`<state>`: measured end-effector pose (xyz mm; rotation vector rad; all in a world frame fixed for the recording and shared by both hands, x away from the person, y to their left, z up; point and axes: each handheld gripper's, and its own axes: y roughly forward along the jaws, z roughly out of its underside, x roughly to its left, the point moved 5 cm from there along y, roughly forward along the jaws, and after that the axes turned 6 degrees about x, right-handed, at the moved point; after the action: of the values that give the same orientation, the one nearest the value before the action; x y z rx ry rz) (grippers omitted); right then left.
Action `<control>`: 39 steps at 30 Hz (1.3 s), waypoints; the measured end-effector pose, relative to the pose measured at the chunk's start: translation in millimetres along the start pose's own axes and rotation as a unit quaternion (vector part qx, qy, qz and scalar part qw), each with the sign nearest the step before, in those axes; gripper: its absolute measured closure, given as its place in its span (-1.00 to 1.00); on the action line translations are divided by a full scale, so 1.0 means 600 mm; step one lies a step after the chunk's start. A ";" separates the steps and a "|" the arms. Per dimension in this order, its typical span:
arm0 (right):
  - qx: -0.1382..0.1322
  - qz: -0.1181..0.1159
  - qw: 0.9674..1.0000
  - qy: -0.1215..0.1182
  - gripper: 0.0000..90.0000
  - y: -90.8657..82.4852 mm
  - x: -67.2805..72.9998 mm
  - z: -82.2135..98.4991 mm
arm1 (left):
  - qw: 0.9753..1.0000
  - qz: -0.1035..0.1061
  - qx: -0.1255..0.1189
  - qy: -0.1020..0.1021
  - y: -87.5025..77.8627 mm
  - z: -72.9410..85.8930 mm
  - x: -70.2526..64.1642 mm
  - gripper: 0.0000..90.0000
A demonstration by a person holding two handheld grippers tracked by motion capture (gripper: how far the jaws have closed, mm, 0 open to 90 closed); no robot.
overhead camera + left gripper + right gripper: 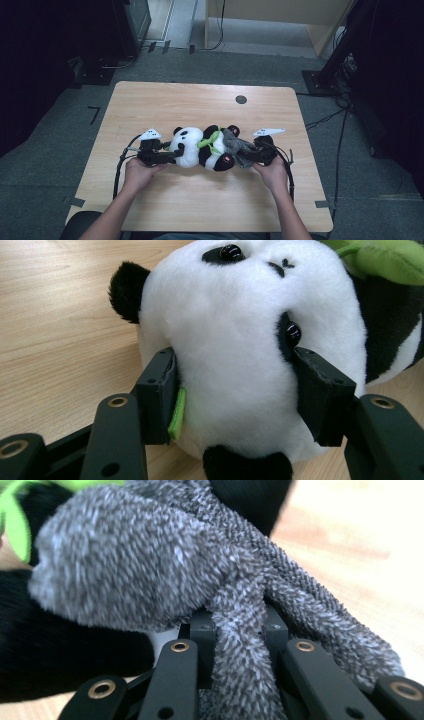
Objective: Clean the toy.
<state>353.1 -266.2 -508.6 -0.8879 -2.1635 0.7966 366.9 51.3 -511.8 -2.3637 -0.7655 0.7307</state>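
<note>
A black-and-white panda plush with a green leaf at its neck lies on its side in the middle of the wooden table. My left gripper is shut on its white head, one pad pressing into each side. A grey fuzzy cloth covers the panda's right end. My right gripper is shut on a strand of that grey cloth, which runs down between its jaws. A hand holds each gripper from the near side.
A round black hole sits near the table's far edge. Dark equipment stands on the floor at both sides, and cables run off to the right. Bare wood lies in front of and behind the plush.
</note>
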 end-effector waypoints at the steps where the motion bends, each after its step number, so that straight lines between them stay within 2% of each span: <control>1: 0.001 -0.005 1.000 0.005 0.70 0.002 -0.005 0.003 | 1.000 0.000 0.001 0.000 0.000 0.000 0.001 -0.09; 3: 0.007 -0.009 1.000 0.017 0.70 0.001 -0.012 0.005 | 1.000 0.002 0.001 -0.004 0.000 -0.001 0.002 -0.09; 6: 0.024 0.003 0.999 0.020 0.70 0.008 -0.022 0.012 | 1.000 0.001 0.002 -0.003 0.000 0.000 0.002 -0.09; 10: 0.027 0.004 0.999 0.039 0.70 0.007 -0.040 0.016 | 1.000 0.003 0.002 -0.005 -0.001 -0.001 0.003 -0.09; 12: 0.029 0.020 0.998 0.046 0.70 0.000 -0.049 0.016 | 1.000 0.004 0.003 -0.007 -0.001 -0.001 0.004 -0.09; 17: -0.005 0.049 0.996 0.070 0.71 -0.030 -0.069 0.010 | 1.000 0.003 0.004 -0.004 -0.001 -0.001 0.003 -0.10; 22: -0.045 0.069 0.994 0.077 0.71 -0.062 -0.082 0.001 | 1.000 0.003 0.005 -0.005 -0.001 -0.002 0.003 -0.10; 27: -0.081 0.081 0.991 0.063 0.71 -0.086 -0.067 -0.019 | 1.000 0.003 0.003 -0.006 -0.001 -0.001 0.003 -0.10; 30: -0.114 0.080 0.989 0.058 0.70 -0.098 -0.051 -0.038 | 1.000 0.002 -0.001 -0.006 -0.001 0.000 0.002 -0.11; 34: -0.130 0.076 0.988 0.019 0.70 -0.106 -0.016 -0.068 | 1.000 0.000 0.000 -0.005 -0.001 0.000 0.002 -0.11; 36: -0.139 0.062 0.988 0.004 0.70 -0.107 0.002 -0.080 | 1.000 -0.001 0.001 -0.004 -0.001 0.001 0.002 -0.11; 39: -0.136 0.047 0.989 -0.023 0.70 -0.099 0.032 -0.094 | 1.000 -0.001 -0.001 -0.005 -0.001 0.000 0.001 -0.12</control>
<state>363.6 -270.4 -424.9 -1.1246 -2.3218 0.5787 367.1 52.4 -511.9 -2.3620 -0.7717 0.7409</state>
